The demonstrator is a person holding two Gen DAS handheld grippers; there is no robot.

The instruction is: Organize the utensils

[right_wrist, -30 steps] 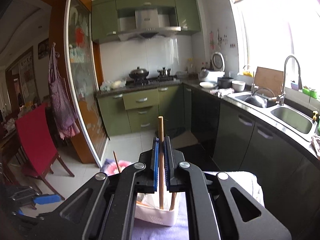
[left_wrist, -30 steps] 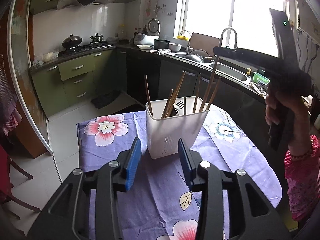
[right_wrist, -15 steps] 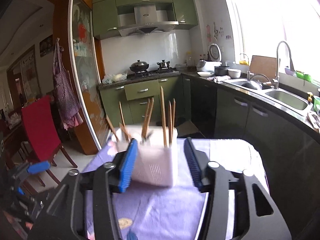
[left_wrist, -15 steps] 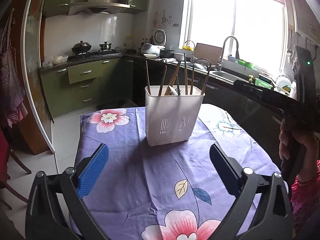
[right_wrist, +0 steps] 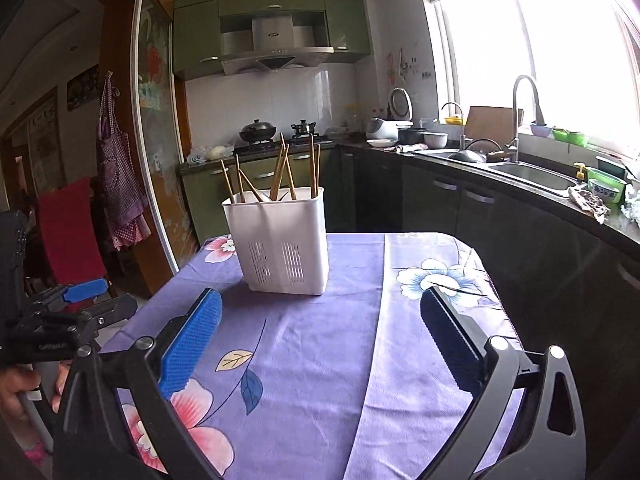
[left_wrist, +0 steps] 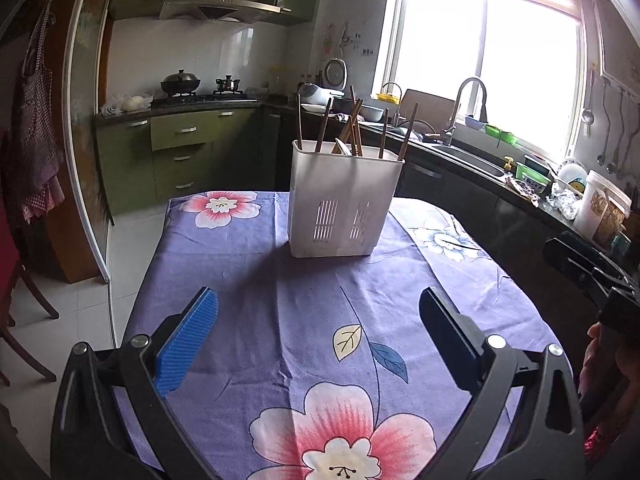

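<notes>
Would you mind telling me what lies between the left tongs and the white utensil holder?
Only bare floral tablecloth lies between the open left tongs and the utensil holder, as the left wrist view shows.

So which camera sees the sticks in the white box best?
The right wrist view: there the chopsticks stand against plain green cupboards above the white holder. In the left wrist view the chopsticks are smaller, and dark clutter on the counter behind makes them harder to see.
</notes>
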